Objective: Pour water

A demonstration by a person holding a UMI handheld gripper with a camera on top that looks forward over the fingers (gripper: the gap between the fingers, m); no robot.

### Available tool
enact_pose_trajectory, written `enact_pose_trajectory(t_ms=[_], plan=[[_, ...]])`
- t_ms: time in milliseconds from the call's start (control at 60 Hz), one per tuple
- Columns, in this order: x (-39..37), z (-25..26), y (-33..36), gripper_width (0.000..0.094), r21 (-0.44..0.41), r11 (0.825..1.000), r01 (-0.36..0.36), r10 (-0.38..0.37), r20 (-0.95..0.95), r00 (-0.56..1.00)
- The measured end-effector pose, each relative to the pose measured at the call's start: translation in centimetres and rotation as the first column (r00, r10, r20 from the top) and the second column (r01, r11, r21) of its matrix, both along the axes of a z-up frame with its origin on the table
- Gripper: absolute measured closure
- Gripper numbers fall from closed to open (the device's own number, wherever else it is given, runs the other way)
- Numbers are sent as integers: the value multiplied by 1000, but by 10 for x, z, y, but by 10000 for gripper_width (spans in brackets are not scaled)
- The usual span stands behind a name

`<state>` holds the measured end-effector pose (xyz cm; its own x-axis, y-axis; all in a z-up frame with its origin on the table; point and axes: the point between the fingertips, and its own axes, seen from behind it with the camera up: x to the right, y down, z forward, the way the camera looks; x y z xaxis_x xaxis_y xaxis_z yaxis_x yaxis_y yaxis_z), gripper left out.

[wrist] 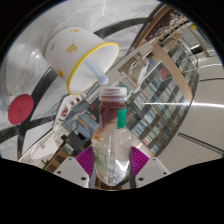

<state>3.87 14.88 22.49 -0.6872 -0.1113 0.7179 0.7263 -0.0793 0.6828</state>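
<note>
My gripper is shut on a clear plastic water bottle, with both purple pads pressed against its sides. The bottle has a red-brown neck ring and an open mouth, and a green-and-red label. The view is tilted. Just beyond the bottle's mouth is a white mug with a yellow rim, a handle and small yellow marks; it appears tipped in the rotated view. No water stream shows.
A glass tabletop with a dark frame lies under the mug. A red-and-dark round thing lies on it to the side. Wooden-and-metal furniture frames stand behind the bottle.
</note>
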Motion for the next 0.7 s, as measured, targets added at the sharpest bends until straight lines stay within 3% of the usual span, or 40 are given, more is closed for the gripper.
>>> enact_pose_trajectory(t_ms=[150,267,350,433,583,700], plan=[[-7,20,-7,472,29,999,-46,49,-126,991],[-1,71,-19,472,94,994,-50,91,-503,859],[9,110,-34,473,148,987,-65,159,-813,561],[21,126,-44,473,171,985,-39,175,-965,196],[43,99,-50,474,93,995,-42,70,-919,-388],[34,23,-40,472,13,999,-38,-12,-816,-578]])
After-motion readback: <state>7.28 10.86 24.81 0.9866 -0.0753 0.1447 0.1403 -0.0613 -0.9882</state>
